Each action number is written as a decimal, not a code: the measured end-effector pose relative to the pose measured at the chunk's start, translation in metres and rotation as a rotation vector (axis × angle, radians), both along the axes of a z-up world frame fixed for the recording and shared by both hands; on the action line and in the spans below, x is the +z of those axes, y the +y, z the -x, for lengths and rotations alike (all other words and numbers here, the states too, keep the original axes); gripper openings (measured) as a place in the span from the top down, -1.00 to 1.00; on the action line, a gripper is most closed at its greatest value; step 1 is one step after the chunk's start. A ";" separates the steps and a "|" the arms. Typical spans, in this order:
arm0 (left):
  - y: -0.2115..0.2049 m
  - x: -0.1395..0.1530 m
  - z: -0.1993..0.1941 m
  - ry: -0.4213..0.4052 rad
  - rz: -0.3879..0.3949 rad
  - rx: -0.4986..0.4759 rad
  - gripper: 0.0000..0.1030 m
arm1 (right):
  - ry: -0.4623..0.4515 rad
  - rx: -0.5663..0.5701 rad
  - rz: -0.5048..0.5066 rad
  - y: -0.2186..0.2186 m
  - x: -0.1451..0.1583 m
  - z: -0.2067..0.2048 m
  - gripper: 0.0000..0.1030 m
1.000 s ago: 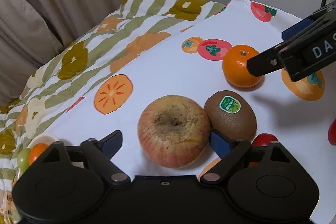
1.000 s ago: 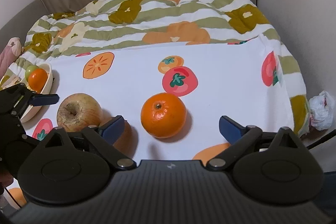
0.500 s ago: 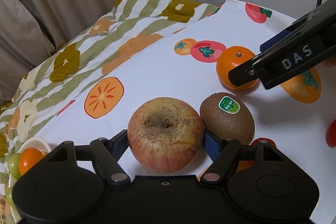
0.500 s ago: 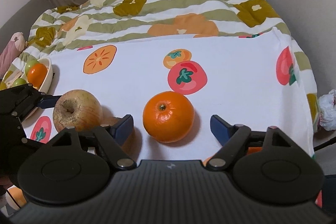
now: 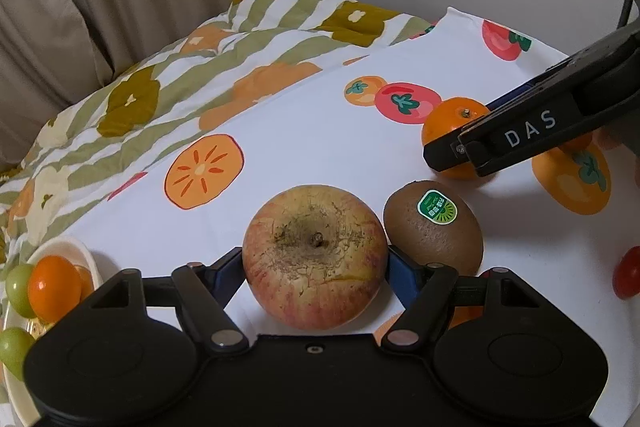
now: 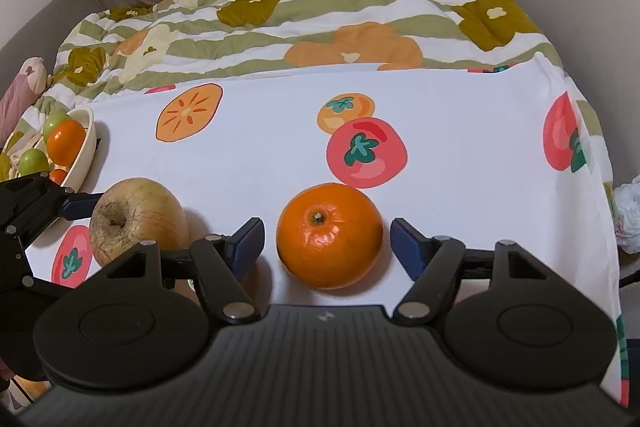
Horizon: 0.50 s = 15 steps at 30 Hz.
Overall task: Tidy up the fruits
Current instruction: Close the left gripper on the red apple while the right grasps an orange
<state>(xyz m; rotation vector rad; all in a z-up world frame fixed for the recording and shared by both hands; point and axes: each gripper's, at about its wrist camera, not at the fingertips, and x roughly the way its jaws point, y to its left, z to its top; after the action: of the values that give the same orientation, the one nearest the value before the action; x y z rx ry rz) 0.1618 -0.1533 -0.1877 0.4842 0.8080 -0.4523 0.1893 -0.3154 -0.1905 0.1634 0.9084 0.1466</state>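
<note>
Since a second ago both my claws have narrowed onto their fruit, and the right one has crept forward so the orange sits between its fingers.

Nearest to me, my left gripper [image 5: 315,269] has its blue pads against both flanks of the apple [image 5: 315,255]; that grip looks made, with the fruit resting on the white printed cloth [image 5: 280,131]. My right gripper [image 6: 327,242] is closing at this moment, its fingers on either side of the orange [image 6: 329,235], a sliver of cloth showing at each pad, so it has no hold yet.

Touching the apple's right side lies the kiwi [image 5: 433,227], its green sticker up. Farther left, at the cloth's edge, stands the bowl [image 6: 89,143] with an orange fruit and green ones already in it; I judge that is where these belong. Beyond lies the striped quilt [image 6: 320,15].

I expect the apple to be firm, fairly heavy and dry-skinned; the widest part, where my pads sit, is the right place. The orange should give a little under its peel and could roll on the cloth, so I would pinch it across its middle, stem upward, and not hard. The kiwi seems softest and would bruise, and lifting the apple may nudge it.
</note>
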 end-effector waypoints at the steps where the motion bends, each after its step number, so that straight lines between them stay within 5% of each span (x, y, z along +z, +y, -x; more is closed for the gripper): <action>1: 0.001 0.000 0.000 0.000 0.000 0.005 -0.50 | 0.000 0.000 0.000 0.000 0.000 0.000 -0.62; 15: 0.019 0.002 0.005 -0.001 0.009 0.083 -0.50 | 0.013 -0.018 -0.010 0.001 -0.010 -0.007 -0.49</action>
<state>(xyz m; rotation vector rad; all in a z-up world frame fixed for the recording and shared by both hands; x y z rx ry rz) 0.1564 -0.1340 -0.1853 0.4408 0.8213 -0.3783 0.1966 -0.3148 -0.2004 0.1823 0.9187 0.1335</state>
